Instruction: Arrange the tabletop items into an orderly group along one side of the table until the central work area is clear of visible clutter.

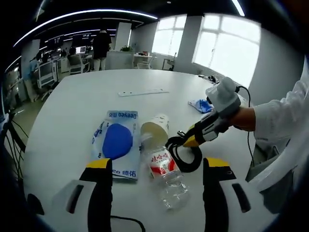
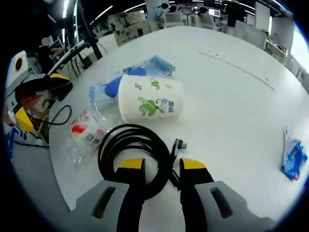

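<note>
The right gripper (image 2: pixel 162 166) has its two yellow-tipped jaws drawn close on the black cable (image 2: pixel 133 150), a strand of the coil running down between them, so it is grasping the cable at the near edge of the loop; the plug end lies just beside the right-hand jaw. In the left gripper view that same gripper (image 1: pixel 189 140) reaches in from the right, held by a hand (image 1: pixel 244 117) in a white sleeve, its tips at the cable (image 1: pixel 186 154) on the table (image 1: pixel 87 92). The left gripper (image 1: pixel 157 169) hovers with its jaws released and spread wide, nothing between them, above the near part of the table. Ahead of them a clear plastic bottle (image 1: pixel 166 176) with a red and white label lies on its side, touching the cable coil. A paper cup (image 1: pixel 155 126) with a green print lies tipped over just beyond the bottle, its mouth toward the left gripper. Beside the cup, a blue and white packet (image 1: pixel 116 142) lies flat. Farther off, near the table's middle, lies a long white strip (image 1: pixel 143 92), and well apart to the right a small blue wrapper (image 1: pixel 200 105). Beyond the table stand desks, monitors and people in an office with bright windows.
</note>
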